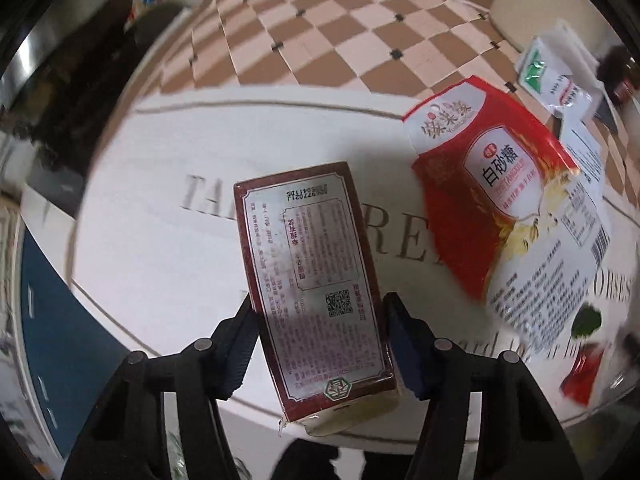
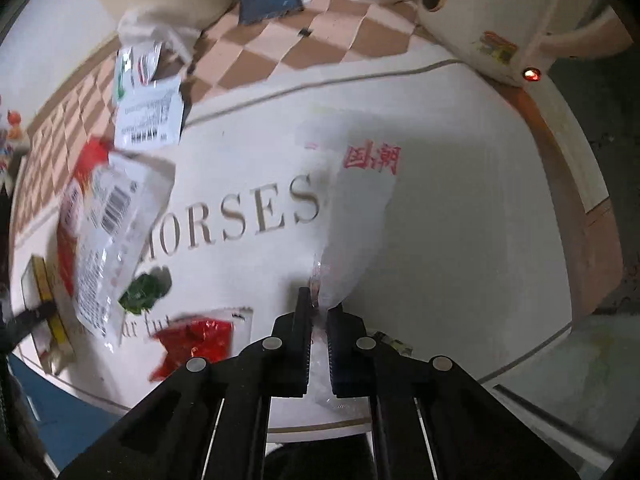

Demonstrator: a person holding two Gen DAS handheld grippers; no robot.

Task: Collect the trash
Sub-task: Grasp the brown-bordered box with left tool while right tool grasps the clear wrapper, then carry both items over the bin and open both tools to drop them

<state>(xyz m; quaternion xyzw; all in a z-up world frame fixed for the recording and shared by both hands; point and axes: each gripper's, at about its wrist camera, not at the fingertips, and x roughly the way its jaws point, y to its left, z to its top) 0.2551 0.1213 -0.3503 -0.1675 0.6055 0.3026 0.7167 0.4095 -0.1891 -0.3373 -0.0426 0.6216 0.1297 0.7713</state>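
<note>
While angled steeply down, left gripper (image 1: 320, 344) straddling box (image 1: 312, 280), right gripper (image 2: 319, 316) pinching wrapper (image 2: 352, 220).

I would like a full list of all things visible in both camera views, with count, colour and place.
box: one, dark red with pale printed label, between the left gripper's fingers.
sugar bag: one, red and white, on the mat right of the box.
clear plastic bag: one, transparent with red characters, its near end pinched in the right gripper.
small red wrapper: one, shiny red, on the mat near its front edge.
green scrap: one, dark green, beside the sugar bag.
white packets: at least two, white with green print, at the mat's far edge.
mat: one, white with grey lettering, on the checkered floor.
left gripper: one, black, around the box.
right gripper: one, black, shut on the bag.
</note>
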